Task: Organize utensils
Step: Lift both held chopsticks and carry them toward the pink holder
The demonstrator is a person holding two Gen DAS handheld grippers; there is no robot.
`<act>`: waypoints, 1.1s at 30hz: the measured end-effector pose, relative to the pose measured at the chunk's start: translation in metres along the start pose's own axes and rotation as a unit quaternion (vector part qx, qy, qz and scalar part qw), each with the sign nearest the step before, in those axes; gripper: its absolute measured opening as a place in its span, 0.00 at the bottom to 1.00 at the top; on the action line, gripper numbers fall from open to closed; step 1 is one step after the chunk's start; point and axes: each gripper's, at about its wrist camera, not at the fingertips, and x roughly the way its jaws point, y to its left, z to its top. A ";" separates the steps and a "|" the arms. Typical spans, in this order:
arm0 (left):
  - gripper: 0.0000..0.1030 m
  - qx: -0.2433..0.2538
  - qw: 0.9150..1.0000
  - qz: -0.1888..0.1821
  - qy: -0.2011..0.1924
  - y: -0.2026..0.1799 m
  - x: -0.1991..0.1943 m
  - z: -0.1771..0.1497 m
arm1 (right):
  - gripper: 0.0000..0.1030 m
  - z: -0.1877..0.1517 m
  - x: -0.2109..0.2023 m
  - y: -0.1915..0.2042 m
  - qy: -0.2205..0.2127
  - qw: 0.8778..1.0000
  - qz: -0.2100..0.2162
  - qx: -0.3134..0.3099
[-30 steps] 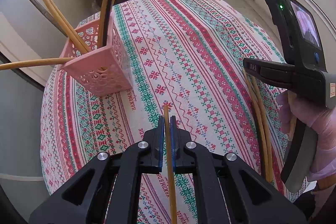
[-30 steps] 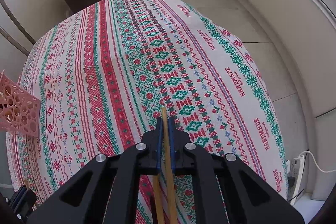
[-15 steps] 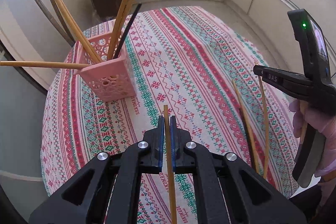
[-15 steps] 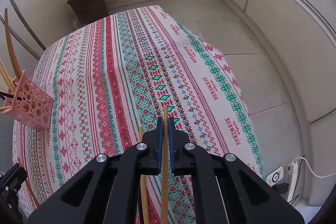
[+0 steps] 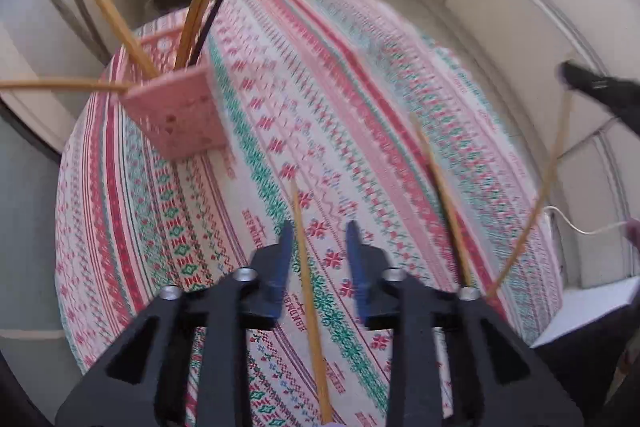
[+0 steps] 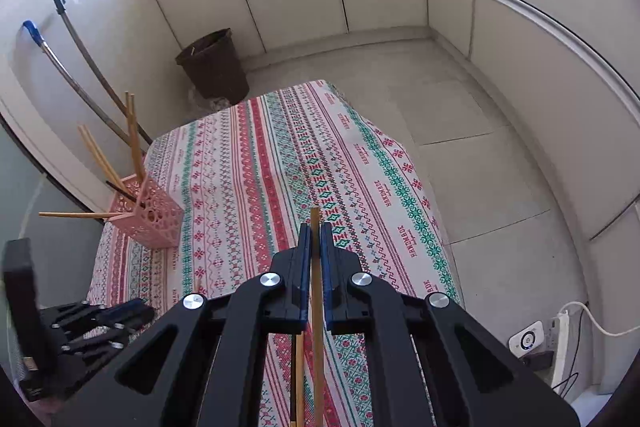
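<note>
Left gripper (image 5: 318, 239): jaws parted, just been opening. A wooden chopstick (image 5: 310, 291) runs up between them, close beside the left pad, clear gap to the right pad; real contact can't be judged, frame is motion-blurred. It reads as let go, not pinched.

Right gripper (image 6: 315, 239): jaws clenched on a second wooden chopstick (image 6: 316, 291), tip poking out past the fingertips, shaft running back under the body. Another stick (image 6: 299, 375) shows just left of it below the jaws; held or lying on the cloth, can't tell.

Table (image 6: 280, 155) wears a red, green and white patterned cloth. Pink perforated basket (image 6: 154, 217) sits at the table's far left corner as seen from the right wrist, close to the left edge. It holds several wooden chopsticks (image 6: 134, 143) leaning out at mixed angles, plus a dark one (image 5: 214, 11); one wooden stick (image 6: 74, 215) juts out sideways past the left edge.

From the left wrist view one more wooden chopstick (image 5: 442, 195) shows over the cloth toward the right edge.

Dark bin (image 6: 214, 65) stands on the floor beyond the far edge. Two long handles (image 6: 78, 63) lean on the wall behind the basket. Power strip (image 6: 560, 347) on the floor off the right edge.
</note>
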 end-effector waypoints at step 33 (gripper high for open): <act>0.04 -0.027 0.998 0.013 -0.059 0.005 -0.018 -0.014 | 0.06 -0.010 -0.041 0.024 -0.026 0.998 0.056 -0.028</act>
